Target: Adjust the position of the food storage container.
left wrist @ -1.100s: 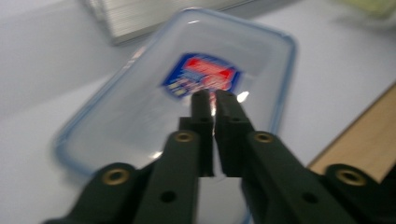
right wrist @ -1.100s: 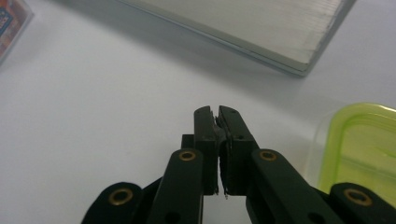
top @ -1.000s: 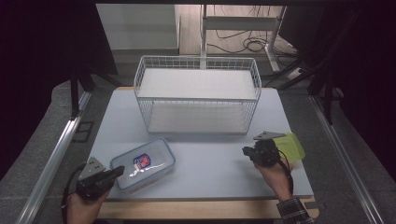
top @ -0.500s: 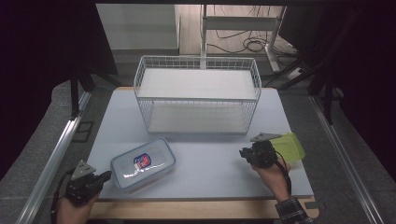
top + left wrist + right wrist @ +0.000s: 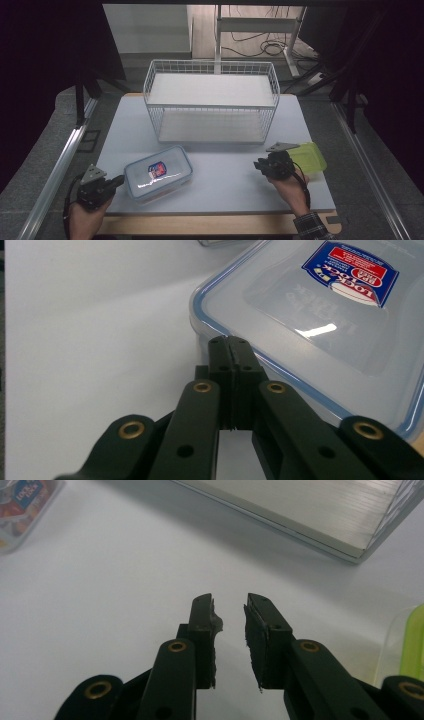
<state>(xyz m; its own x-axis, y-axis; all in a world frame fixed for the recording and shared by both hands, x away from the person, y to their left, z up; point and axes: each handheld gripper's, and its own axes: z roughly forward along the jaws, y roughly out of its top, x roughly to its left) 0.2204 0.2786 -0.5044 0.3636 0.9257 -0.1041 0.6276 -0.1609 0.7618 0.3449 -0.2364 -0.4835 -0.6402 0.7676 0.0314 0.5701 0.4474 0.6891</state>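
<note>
The clenched left claw points at the lidded container, its tips at the rim; the right claw, empty, has just been opening beside the green lid.

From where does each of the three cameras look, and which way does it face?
High view: above the table's near side, facing forward and down on the wire basket; both hands, left gripper, right gripper.
Left gripper view: along shut jaws toward the blue-rimmed container.
Right gripper view: along parted, empty jaws toward the basket.
All share the container.
</note>
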